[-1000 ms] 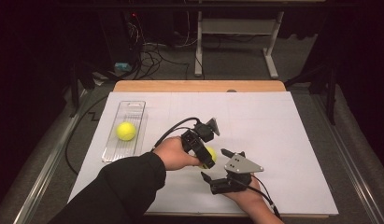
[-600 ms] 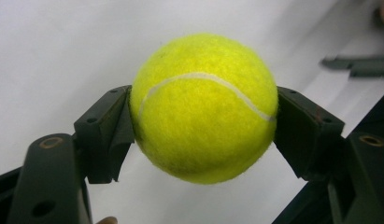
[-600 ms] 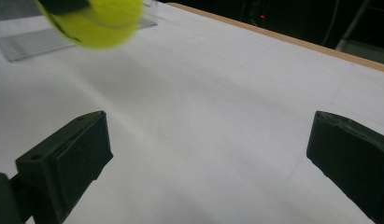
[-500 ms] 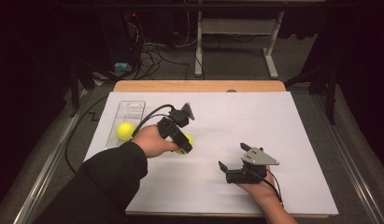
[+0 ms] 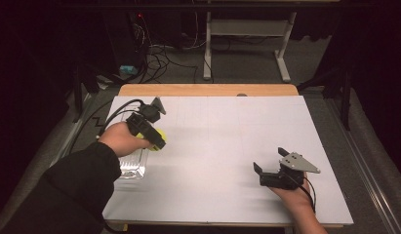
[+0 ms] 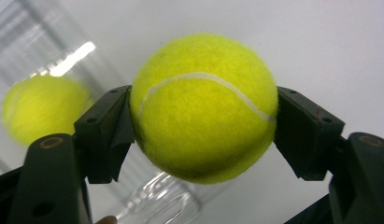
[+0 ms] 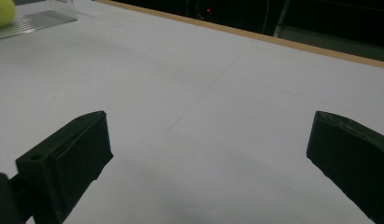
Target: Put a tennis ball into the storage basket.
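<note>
The left gripper (image 6: pixel 203 135) has its two black jaws clamped on opposite sides of a yellow tennis ball (image 6: pixel 203 105), which bulges out between them with its white seam curving across the front. In the high view this gripper (image 5: pixel 156 139) holds the ball (image 5: pixel 160 133) just at the right edge of a clear plastic tray (image 5: pixel 132 168) lying along the left side of the counter (image 5: pixel 227 146). In the left gripper view the tray's ribbed clear plastic (image 6: pixel 171 200) lies directly under the held ball, and a second tennis ball (image 6: pixel 42 107) rests blurred in it, close behind the left jaw. Whether the held ball touches the tray cannot be told.

The right gripper (image 5: pixel 266 171) sits well apart, near the front right of the counter, its jaws spread wide with nothing between them. In its own view the jaws frame bare white counter (image 7: pixel 203 107), faintly ruled with lines; far off at the top left a sliver of yellow ball (image 7: pixel 2 11) sits beside the tray (image 7: pixel 35 21).

Beyond the counter's wooden far edge (image 5: pixel 208 90), cables (image 5: pixel 159 53) and a metal stand (image 5: pixel 247 39) lie on the dark floor.
</note>
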